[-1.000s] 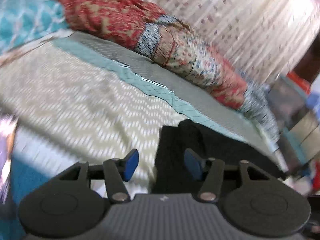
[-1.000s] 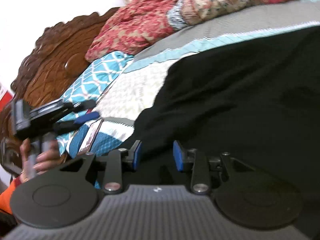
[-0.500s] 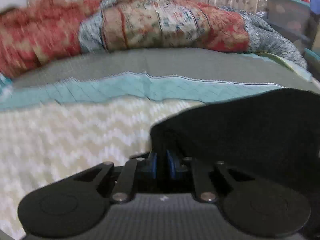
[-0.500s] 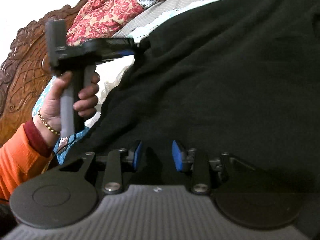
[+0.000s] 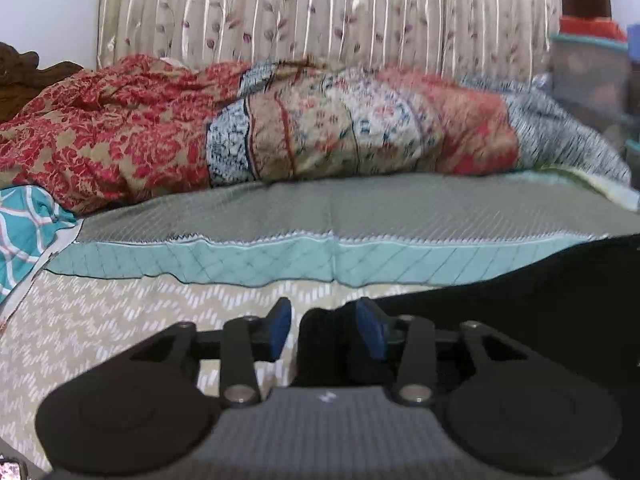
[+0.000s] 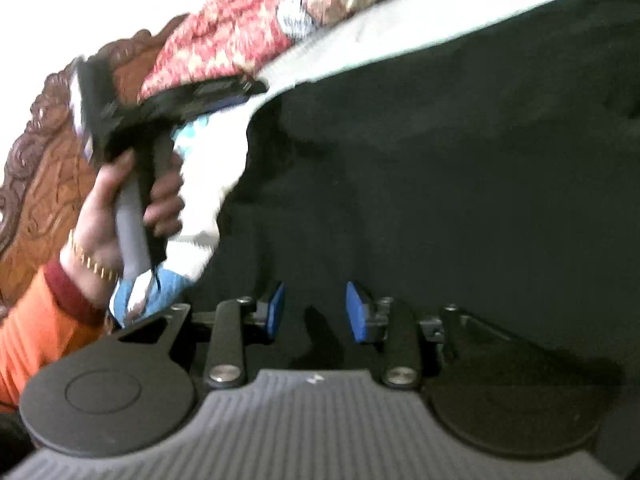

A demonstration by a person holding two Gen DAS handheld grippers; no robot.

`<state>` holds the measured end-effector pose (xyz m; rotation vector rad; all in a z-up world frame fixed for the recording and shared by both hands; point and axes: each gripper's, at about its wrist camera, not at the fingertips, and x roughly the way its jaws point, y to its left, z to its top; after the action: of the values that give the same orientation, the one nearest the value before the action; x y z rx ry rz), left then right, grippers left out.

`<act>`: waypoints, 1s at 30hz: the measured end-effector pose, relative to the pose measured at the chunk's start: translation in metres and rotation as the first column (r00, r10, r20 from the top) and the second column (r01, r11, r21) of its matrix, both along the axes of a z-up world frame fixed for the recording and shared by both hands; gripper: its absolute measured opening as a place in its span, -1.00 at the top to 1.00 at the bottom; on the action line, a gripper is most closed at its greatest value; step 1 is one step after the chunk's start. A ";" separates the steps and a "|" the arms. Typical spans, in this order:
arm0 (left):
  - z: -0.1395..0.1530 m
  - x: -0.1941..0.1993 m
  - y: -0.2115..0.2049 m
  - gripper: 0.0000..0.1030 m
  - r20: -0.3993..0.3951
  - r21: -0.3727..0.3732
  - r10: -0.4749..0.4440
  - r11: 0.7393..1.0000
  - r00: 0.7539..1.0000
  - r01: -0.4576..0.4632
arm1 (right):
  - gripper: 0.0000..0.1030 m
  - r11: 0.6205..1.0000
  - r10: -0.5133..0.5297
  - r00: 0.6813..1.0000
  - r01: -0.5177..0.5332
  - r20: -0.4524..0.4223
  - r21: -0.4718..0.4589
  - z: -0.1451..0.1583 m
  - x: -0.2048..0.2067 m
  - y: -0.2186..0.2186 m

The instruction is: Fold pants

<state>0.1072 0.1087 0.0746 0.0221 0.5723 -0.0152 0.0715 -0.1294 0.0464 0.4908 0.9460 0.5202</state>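
Striped, leaf-printed curtains point(image 5: 320, 12) hang behind a bed spread with a cream zigzag-patterned coverlet point(image 5: 100, 320) crossed by a quilted teal band point(image 5: 280, 260) and a grey stretch beyond it, where a rumpled red and patchwork quilt point(image 5: 280, 128) lies along the far side. Black fabric pants point(image 6: 460, 168) cover the near right part of the bed, their dark edge curving across the cream cover in the left wrist view. A corner of the garment sits between the blue pads of the left gripper point(image 5: 324, 328); its jaws have just been opening and stand apart, the left pad clear of the cloth, with bare coverlet open to the left. In the right wrist view the right gripper point(image 6: 316, 308) hangs over the pants, jaws parted with a small fold of cloth between them and neither pad pressing on it. A hand point(image 6: 120, 208) in an orange sleeve with a gold bracelet holds the left tool by its grey handle at the garment's left edge, before a carved dark wooden headboard point(image 6: 36, 160).
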 end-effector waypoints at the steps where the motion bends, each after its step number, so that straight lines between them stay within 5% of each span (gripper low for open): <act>1: 0.004 -0.001 0.003 0.23 0.002 -0.001 -0.006 1.000 1.000 0.006 | 0.27 1.000 -0.017 1.000 0.017 0.011 -0.015 0.004 0.000 -0.007; 5: 0.014 0.010 0.011 -0.17 0.014 0.056 -0.021 0.998 1.000 0.020 | 0.27 0.992 -0.092 0.994 0.097 0.057 -0.081 0.026 0.006 -0.046; 9: 0.011 0.025 0.005 -0.24 -0.002 0.144 -0.063 0.988 0.998 0.063 | 0.27 0.960 -0.211 0.972 0.226 0.103 -0.164 0.047 0.017 -0.113; 13: -0.005 0.051 -0.007 -0.49 -0.056 0.193 -0.105 0.974 0.993 0.114 | 0.22 0.870 -0.389 0.911 0.413 0.140 -0.270 0.070 0.046 -0.191; 16: -0.019 0.070 -0.017 -0.49 -0.104 0.208 -0.146 0.964 0.984 0.165 | 0.19 0.772 -0.558 0.815 0.578 0.153 -0.264 0.080 0.078 -0.257; 22: -0.047 0.092 -0.038 -0.40 -0.206 0.263 -0.245 0.919 0.948 0.294 | 0.09 0.523 -0.818 0.564 0.810 0.109 -0.267 0.069 0.153 -0.362; 27: -0.062 0.095 -0.041 0.14 -0.266 0.232 -0.275 0.912 0.924 0.338 | -0.07 0.354 -0.921 0.387 0.878 0.043 -0.322 0.033 0.196 -0.405; 30: -0.062 0.085 -0.046 0.58 -0.252 0.272 -0.269 0.902 0.930 0.335 | -0.10 0.294 -0.945 0.326 0.884 0.029 -0.363 0.017 0.205 -0.426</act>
<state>0.1919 0.0623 0.0128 0.4238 0.7733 -0.2350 0.2766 -0.5550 0.0631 0.7122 0.7343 -0.7984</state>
